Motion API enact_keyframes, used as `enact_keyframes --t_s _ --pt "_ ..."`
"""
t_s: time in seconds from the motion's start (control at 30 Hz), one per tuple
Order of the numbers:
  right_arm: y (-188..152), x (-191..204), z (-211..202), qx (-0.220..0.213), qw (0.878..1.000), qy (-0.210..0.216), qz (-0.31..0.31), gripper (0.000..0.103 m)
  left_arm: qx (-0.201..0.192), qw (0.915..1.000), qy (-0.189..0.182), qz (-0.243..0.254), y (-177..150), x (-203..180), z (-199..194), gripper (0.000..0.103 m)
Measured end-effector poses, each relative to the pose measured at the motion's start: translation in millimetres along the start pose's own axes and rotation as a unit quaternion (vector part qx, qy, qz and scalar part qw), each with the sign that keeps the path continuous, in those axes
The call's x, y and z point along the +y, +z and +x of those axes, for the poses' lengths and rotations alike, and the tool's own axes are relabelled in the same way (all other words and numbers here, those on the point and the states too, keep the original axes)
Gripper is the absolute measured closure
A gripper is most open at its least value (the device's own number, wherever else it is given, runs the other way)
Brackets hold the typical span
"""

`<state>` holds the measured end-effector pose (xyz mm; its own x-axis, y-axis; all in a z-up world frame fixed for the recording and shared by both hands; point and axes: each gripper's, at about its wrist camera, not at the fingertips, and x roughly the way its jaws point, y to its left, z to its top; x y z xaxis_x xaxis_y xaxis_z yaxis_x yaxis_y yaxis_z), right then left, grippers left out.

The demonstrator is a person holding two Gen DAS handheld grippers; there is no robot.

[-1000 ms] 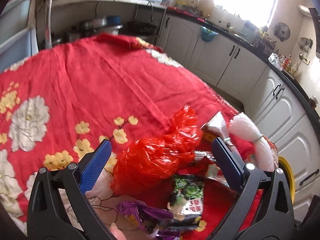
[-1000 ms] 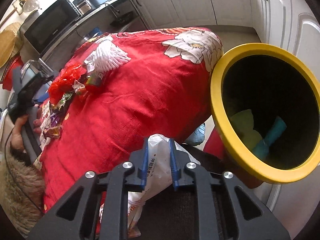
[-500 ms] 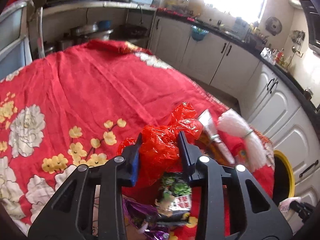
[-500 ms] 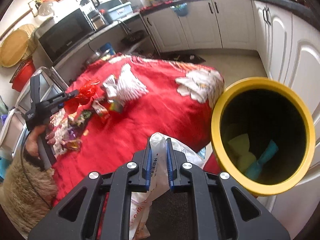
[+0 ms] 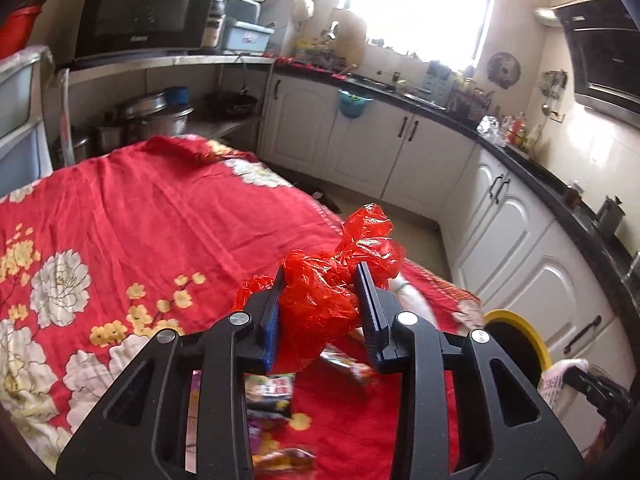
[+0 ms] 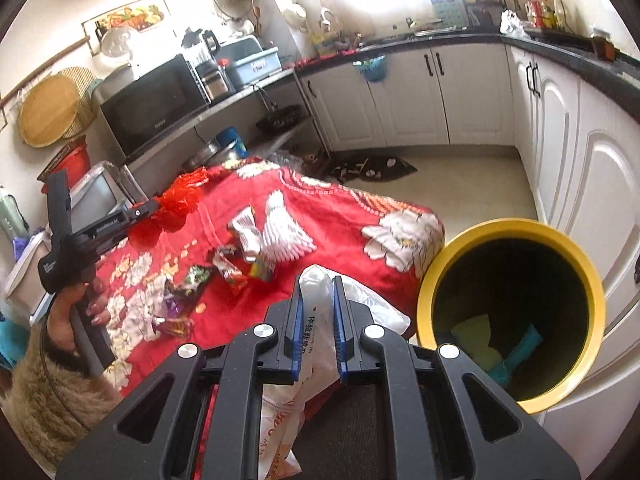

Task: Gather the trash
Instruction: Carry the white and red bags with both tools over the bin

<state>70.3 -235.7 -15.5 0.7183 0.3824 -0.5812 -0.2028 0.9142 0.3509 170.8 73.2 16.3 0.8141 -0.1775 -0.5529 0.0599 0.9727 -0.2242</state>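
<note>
Red bag (image 5: 320, 300), pinched in the left gripper (image 5: 322, 312), hangs above the tabletop (image 5: 140, 220); right gripper (image 6: 316, 334) pinches a white bag (image 6: 320, 320) near the bin (image 6: 432, 280). Carrying step; next, release over the bin.

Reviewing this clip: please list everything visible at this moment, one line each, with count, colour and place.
crumpled red plastic bag: one, red, clamped in the left claw above the table.
white printed plastic bag: one, white with print, clamped in the right claw beside the bin.
round yellow-rimmed bin: one, yellow rim, dark inside, on the floor at the table's edge.
flowered red tablecloth: one, red with white and yellow flowers, over the table.
loose snack wrappers: several, mixed colours, scattered on the cloth.
black microwave oven: one, black, on the counter shelf.
white kitchen cabinets: a row, white, along the walls.
left claw: black, blue pads, shut on the red bag.
right claw: black, blue pads, shut on the white bag.
person's hand: one, gripping the left claw's handle.
</note>
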Motion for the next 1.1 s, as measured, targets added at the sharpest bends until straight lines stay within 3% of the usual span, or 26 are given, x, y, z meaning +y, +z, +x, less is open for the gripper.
enact_keyframes --t_s 0.57,1.1 --pt "25 -22 -50 -0.079 0.996 -0.037 0.013 0.091 -0.009 0.9964 -0.060 0.059 -1 -80 -10 0.077" --pt "36 -73 -93 -0.146 0.981 -0.118 0.043 0.091 -0.007 0.9856 -0.118 0.121 -9 -159 -6 0.077"
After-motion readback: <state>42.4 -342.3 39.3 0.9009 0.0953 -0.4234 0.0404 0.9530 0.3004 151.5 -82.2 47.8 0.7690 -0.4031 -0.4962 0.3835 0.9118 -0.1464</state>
